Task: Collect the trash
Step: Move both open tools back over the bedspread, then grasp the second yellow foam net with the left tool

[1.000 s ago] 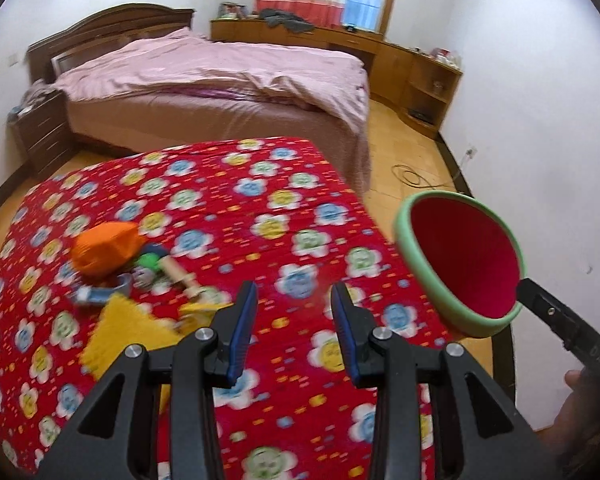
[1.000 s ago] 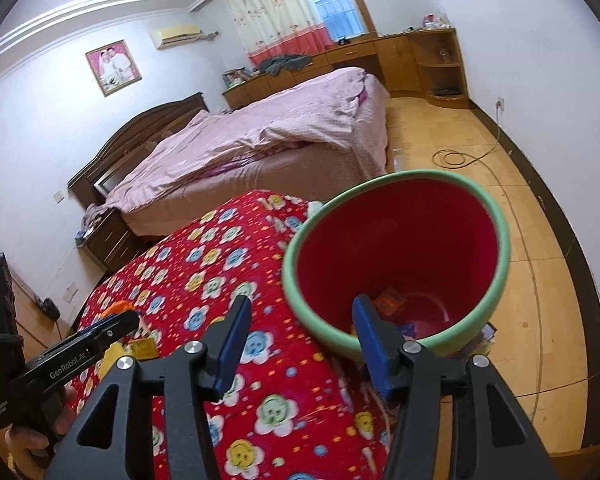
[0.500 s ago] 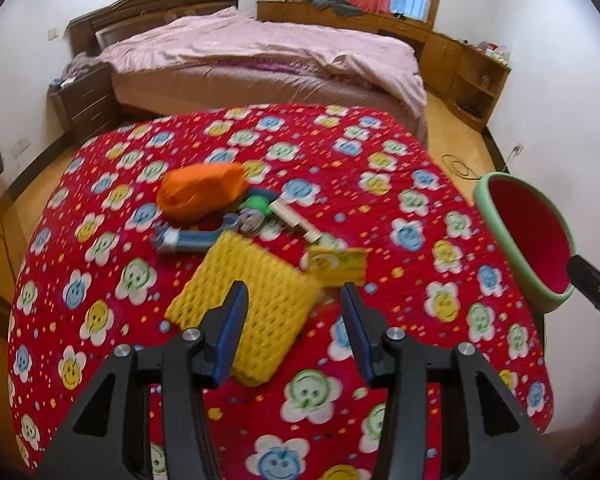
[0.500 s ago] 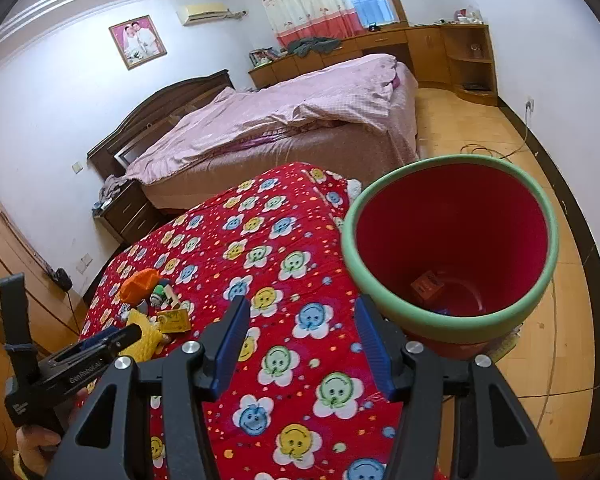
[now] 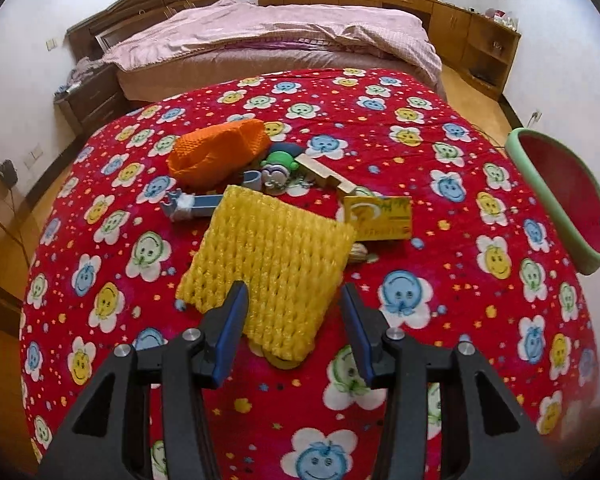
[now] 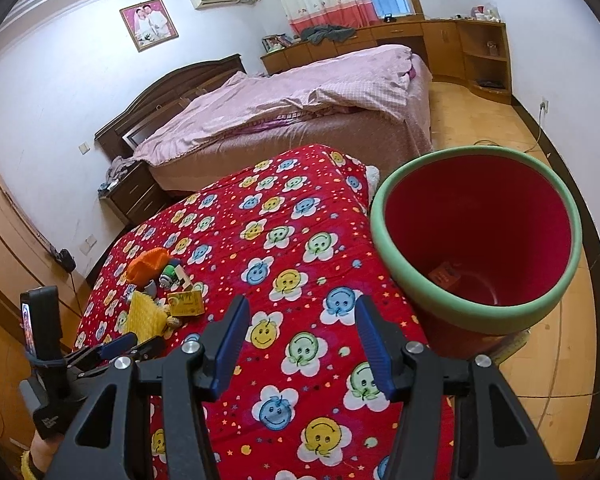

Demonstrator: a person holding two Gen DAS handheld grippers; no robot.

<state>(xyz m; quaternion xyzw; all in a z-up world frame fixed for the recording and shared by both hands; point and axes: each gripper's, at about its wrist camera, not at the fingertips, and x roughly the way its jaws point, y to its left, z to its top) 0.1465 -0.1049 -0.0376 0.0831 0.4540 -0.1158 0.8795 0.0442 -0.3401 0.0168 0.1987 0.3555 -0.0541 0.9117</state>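
**Left jaws parted over the yellow foam net, bin waiting at the table's edge**

Your left gripper (image 5: 292,320) points down at the trash pile on the red flowered cloth (image 5: 440,160). Its jaws have just been opening and now stand apart, with the near corner of the yellow foam net (image 5: 272,256) lying between the tips; the pads do not press on it. Beyond the net sit an orange foam net (image 5: 216,152), a small green-capped toy (image 5: 278,162), a grey-blue tube (image 5: 196,204), a pale wooden stick (image 5: 324,172) and a yellow packet (image 5: 380,216), all close together, several touching.

Your right gripper (image 6: 298,340) is open and empty, hovering above the cloth, with nothing between its fingers. Just to its right stands the bin (image 6: 476,316), red with a green rim, beside the table's edge and upright. Inside it, on the bottom, you can see one small reddish scrap (image 6: 446,274); the rest of the floor of the bin looks bare, though the near wall hides part of it. From the left camera only a slice of the bin's rim shows at the right edge
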